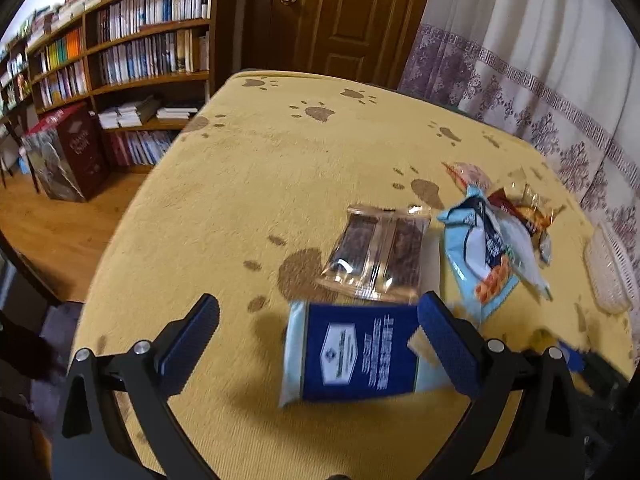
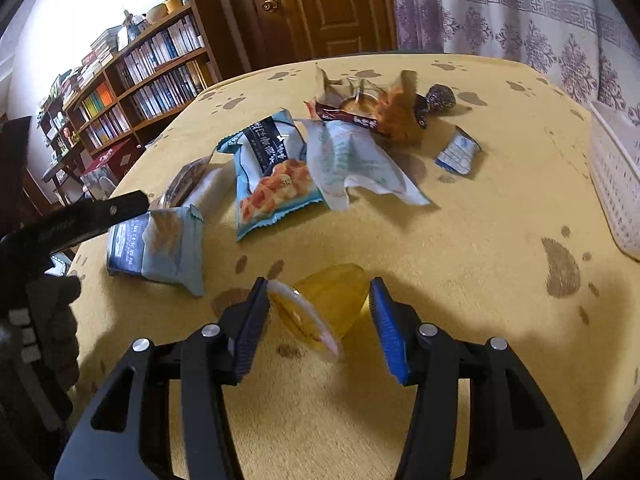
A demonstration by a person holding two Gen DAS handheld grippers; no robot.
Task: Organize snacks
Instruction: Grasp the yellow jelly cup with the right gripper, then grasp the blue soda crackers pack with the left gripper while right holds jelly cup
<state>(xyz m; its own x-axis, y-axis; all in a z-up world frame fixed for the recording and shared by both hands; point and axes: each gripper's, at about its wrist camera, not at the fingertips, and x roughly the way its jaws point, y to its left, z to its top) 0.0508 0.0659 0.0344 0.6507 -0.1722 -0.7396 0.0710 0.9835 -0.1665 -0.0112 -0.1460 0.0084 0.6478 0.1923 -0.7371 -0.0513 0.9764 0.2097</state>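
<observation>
My left gripper (image 1: 320,316) is open over a dark blue snack packet (image 1: 356,354) lying flat on the yellow cloth, nearer its right finger. A clear packet of dark bars (image 1: 376,252) lies just beyond. My right gripper (image 2: 320,300) has a yellow jelly cup (image 2: 320,312) lying on its side between its blue pads; whether the pads touch it I cannot tell. Ahead lie a light blue waffle packet (image 2: 272,172), a white wrapper (image 2: 352,156), a brown and orange packet (image 2: 372,112) and a small blue packet (image 2: 458,152).
A white lattice basket (image 2: 616,176) stands at the table's right edge, also in the left wrist view (image 1: 608,268). The left gripper's arm (image 2: 80,220) reaches in from the left. Bookshelves (image 1: 132,48), a wooden door (image 1: 344,16) and curtains (image 1: 540,60) stand behind the table.
</observation>
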